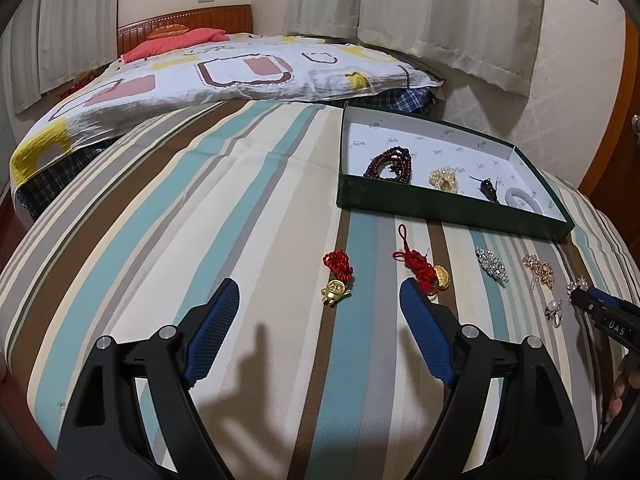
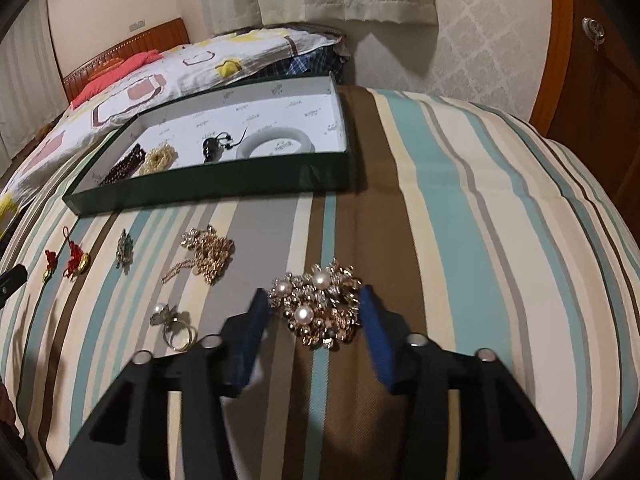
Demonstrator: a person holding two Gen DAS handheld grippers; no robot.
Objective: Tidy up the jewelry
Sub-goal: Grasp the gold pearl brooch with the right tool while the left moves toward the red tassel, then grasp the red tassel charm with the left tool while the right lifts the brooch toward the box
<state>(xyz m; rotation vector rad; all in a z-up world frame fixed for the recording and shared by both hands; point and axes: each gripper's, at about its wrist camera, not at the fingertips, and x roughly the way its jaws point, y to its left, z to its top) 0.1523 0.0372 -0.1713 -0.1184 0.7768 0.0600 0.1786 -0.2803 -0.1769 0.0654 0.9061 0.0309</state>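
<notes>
The left gripper [image 1: 320,300] hangs over the striped bedspread [image 1: 200,216] with its jaws wide apart and nothing between them; a gold figurine charm on a red knotted cord [image 1: 335,285] lies just ahead in the gap, and a second red cord with a gold ingot charm [image 1: 420,270] sits by the right-hand pad. The right gripper [image 2: 312,298] points down at a pearl and gold cluster brooch [image 2: 320,304], its blue pads [image 2: 376,332] flanking the piece on both sides; blur makes it hard to say whether they press on it, so I cannot tell if it is clamped. Near it on the cover lie a pearl ring [image 2: 174,326], a gold chain heap [image 2: 206,256] and a crystal brooch [image 2: 125,254]. The green tray [image 2: 208,184] beyond holds dark red beads [image 2: 122,170], a cream bead bracelet [image 2: 160,158], a dark pendant [image 2: 212,148] and a white bangle [image 2: 276,144], all in a row along its near wall
</notes>
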